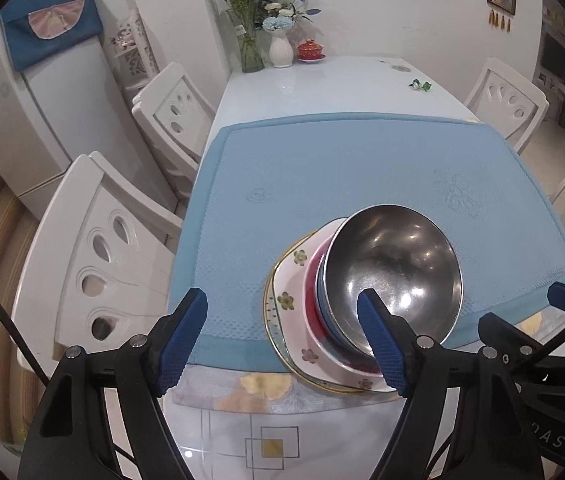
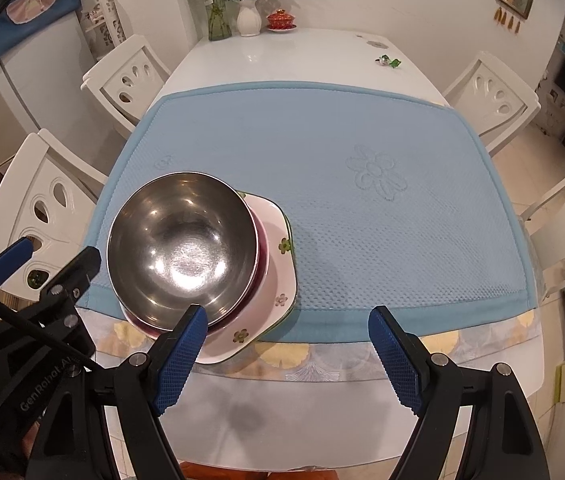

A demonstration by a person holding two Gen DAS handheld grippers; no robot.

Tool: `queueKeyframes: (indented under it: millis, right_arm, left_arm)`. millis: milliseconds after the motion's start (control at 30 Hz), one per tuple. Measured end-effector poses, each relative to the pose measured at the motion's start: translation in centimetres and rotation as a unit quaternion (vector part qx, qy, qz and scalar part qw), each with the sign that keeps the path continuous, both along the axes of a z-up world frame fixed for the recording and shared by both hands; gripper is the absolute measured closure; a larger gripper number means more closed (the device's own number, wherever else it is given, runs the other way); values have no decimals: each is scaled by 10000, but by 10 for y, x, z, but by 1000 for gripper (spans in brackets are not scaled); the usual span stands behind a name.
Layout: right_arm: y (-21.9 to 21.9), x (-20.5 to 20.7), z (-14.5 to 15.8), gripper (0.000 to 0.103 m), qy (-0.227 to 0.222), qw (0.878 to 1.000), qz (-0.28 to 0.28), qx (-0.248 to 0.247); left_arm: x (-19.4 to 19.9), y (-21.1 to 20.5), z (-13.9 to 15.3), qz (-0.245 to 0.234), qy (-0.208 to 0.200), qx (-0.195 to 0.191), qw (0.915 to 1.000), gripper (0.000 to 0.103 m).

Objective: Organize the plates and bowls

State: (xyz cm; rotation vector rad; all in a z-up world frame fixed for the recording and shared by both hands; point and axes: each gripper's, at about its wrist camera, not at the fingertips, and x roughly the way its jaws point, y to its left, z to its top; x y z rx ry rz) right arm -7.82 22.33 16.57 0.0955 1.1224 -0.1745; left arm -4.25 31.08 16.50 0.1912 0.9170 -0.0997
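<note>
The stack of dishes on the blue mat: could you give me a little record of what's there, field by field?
top: steel bowl
under it: red bowl, blue bowl
base: flowered plates
resting on: blue mat, near its front edge
left gripper: jaws open, nothing held
right gripper: jaws open, nothing held
far end of table: vases, red lidded cup

On the bench (image 2: 282, 52), a mat (image 2: 362, 220) covers the near half, a stack stands at the mat's near left edge with the metal bowl (image 2: 182, 240) on top of nested bowls on a plate (image 2: 278, 272), vases (image 2: 248, 16) stand at the far end, and chairs (image 2: 122, 76) flank both sides.
</note>
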Motion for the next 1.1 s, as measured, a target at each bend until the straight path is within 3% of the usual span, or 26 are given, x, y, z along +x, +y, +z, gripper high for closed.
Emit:
queueKeyframes:
  millis: [267, 400, 700, 1100]
  right_arm:
    - [0, 0, 1, 22, -16, 10000, -10, 13]
    - [0, 0, 0, 22, -4, 10000, -9, 24]
    - [1, 0, 0, 22, -2, 10000, -11, 28]
    - [1, 0, -2, 22, 24, 10000, -45, 47]
  left_arm:
    - [7, 4, -4, 281, 248, 204, 9991, 27]
    - [6, 5, -5, 201, 343, -6, 9992, 27]
    - [4, 2, 1, 147, 182, 49, 9997, 27]
    - [8, 2, -3, 98, 253, 96, 9996, 27]
